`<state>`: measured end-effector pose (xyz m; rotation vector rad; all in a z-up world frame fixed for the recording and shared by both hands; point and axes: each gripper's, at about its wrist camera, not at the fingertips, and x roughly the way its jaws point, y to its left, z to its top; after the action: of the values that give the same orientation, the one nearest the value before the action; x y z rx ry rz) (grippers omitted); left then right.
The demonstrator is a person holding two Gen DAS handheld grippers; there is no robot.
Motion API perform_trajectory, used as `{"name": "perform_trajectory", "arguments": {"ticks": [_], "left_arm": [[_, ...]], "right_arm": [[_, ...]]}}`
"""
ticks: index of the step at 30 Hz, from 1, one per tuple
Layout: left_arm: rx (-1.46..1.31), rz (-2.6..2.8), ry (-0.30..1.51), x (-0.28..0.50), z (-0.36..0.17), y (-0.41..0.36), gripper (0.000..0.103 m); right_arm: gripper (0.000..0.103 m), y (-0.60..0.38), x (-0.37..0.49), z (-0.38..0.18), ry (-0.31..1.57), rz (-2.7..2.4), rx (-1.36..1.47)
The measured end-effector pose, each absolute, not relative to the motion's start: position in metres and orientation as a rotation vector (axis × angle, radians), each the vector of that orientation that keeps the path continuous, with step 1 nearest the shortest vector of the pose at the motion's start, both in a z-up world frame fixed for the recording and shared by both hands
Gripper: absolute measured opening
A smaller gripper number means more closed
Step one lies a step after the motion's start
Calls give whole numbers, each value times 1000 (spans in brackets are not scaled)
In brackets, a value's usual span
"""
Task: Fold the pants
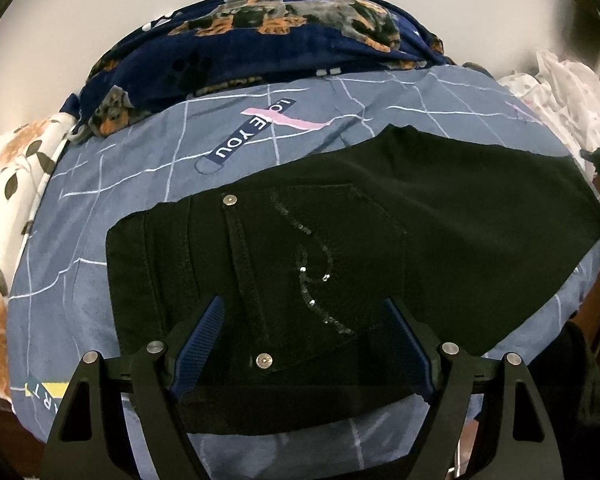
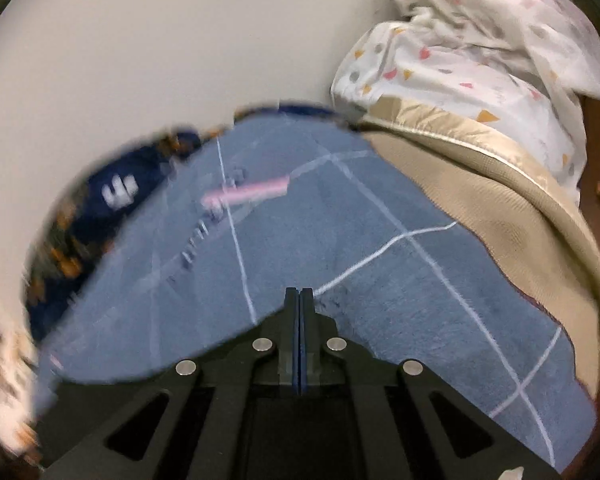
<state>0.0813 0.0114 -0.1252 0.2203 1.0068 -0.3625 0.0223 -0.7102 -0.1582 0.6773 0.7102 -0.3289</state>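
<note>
Black pants [image 1: 340, 248] flat on blue bedsheet [image 1: 140, 208], apparently halved lengthwise, pocket up, further folds pending; left gripper [image 1: 300, 344] spread wide over near waist edge, holding nothing; right gripper [image 2: 299, 300] clenched empty above bare sheet.

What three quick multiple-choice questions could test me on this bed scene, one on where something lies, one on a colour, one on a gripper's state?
1. Where do the pants lie?
A. On the blue grid-patterned sheet
B. On the dog-print blanket
C. On a wooden chair

2. What colour are the pants?
A. Red
B. Black
C. White

3. How do the right gripper's fingers stand?
A. Spread wide
B. Pressed together
C. Out of view

Answers:
1 A, the pants rest flat on the blue sheet, in front of the dog-print blanket.
2 B, the cloth is black, with a sequinned pocket.
3 B, the right gripper shows no gap, while the left gripper is spread over the pants.
</note>
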Motion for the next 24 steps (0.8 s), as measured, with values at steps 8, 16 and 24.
{"name": "perform_trajectory", "arguments": {"ticks": [8, 16, 24], "left_arm": [[182, -414, 977, 80, -120, 3, 82], [190, -465, 957, 68, -115, -13, 82], [167, -463, 946, 61, -114, -8, 82]], "right_arm": [[40, -727, -88, -159, 698, -277, 887], [43, -704, -122, -203, 711, -236, 1012], [47, -667, -116, -216, 672, -64, 1156]]}}
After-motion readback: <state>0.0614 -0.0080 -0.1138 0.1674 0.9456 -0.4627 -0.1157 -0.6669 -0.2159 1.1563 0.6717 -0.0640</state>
